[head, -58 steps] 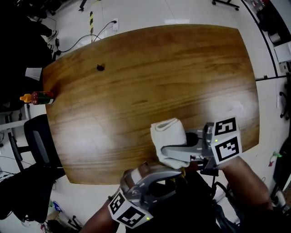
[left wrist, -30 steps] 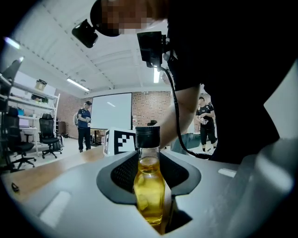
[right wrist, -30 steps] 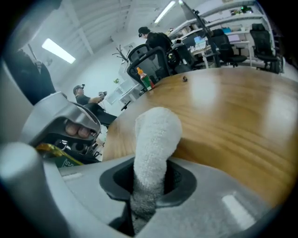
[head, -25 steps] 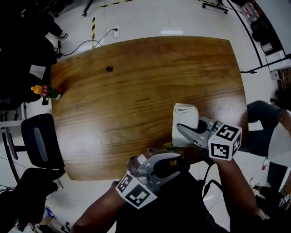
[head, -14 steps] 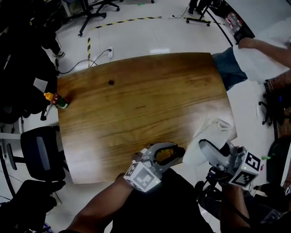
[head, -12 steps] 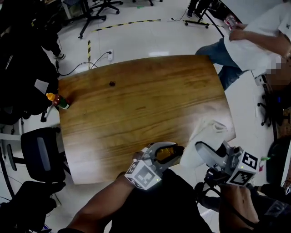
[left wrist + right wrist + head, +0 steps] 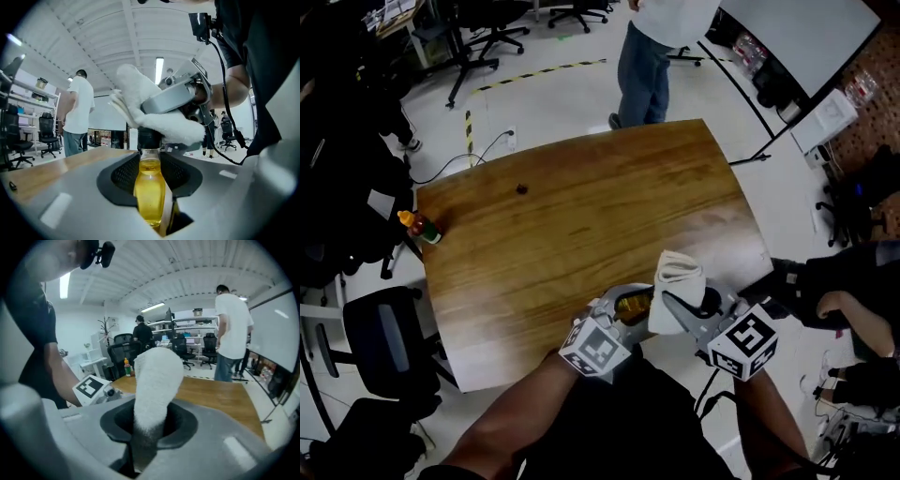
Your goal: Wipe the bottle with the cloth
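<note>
Showing the left gripper (image 7: 151, 176) clamped on the bottle (image 7: 150, 199), long axis running out along its jaws, cap (image 7: 149, 138) foremost, the cloth (image 7: 157, 123), pinched in the right gripper (image 7: 149, 425), over the cap.

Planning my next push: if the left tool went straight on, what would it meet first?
The white cloth in the right tool, just beyond the cap of the bottle it grips; contact looks likely.

Tabletop (image 7: 581, 216) ahead lies open; sauce bottle (image 7: 420, 227) stands at left corner.
</note>
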Demonstrator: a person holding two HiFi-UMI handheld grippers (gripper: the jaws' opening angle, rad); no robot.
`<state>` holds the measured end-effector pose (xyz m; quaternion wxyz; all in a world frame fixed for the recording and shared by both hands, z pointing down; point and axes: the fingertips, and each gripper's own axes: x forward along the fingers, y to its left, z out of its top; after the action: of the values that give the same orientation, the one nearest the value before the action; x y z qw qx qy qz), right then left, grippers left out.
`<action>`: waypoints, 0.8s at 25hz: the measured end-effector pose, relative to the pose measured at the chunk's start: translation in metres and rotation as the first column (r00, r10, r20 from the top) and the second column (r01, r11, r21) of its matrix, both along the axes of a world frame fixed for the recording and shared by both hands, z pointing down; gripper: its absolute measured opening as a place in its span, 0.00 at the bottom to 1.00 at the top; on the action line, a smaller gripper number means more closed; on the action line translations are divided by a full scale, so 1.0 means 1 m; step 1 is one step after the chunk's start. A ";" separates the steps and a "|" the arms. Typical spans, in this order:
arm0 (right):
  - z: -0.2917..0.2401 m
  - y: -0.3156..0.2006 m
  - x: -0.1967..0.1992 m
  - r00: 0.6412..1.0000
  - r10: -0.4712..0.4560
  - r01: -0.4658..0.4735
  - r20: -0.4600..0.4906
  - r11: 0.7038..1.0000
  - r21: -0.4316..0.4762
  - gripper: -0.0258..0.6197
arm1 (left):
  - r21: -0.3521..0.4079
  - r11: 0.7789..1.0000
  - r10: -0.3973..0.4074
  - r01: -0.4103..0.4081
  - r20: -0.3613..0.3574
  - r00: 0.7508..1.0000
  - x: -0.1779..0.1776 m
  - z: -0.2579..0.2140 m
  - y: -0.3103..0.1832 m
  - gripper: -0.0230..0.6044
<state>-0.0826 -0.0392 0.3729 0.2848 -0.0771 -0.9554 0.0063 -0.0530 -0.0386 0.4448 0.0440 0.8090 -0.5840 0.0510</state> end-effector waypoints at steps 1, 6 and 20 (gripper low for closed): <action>-0.001 -0.015 0.009 0.998 0.067 -0.066 -0.016 0.998 0.021 0.15 | -0.001 1.000 0.000 0.000 0.002 1.000 -0.001 -0.001 -0.001 0.29; 0.001 -0.053 0.054 0.937 0.348 -0.343 -0.013 0.916 -0.208 0.15 | -0.032 0.999 0.013 -0.011 0.041 0.999 -0.003 0.003 0.004 0.30; 0.012 -0.019 0.097 0.863 0.506 -0.468 0.005 0.801 -0.373 0.15 | -0.057 0.983 0.173 -0.176 -0.053 0.984 -0.038 -0.025 0.035 0.39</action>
<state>0.0140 -0.0581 0.3853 0.2042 0.1200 -0.9388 0.2499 -0.0915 -0.0033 0.4195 0.0783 0.8562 -0.5079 0.0532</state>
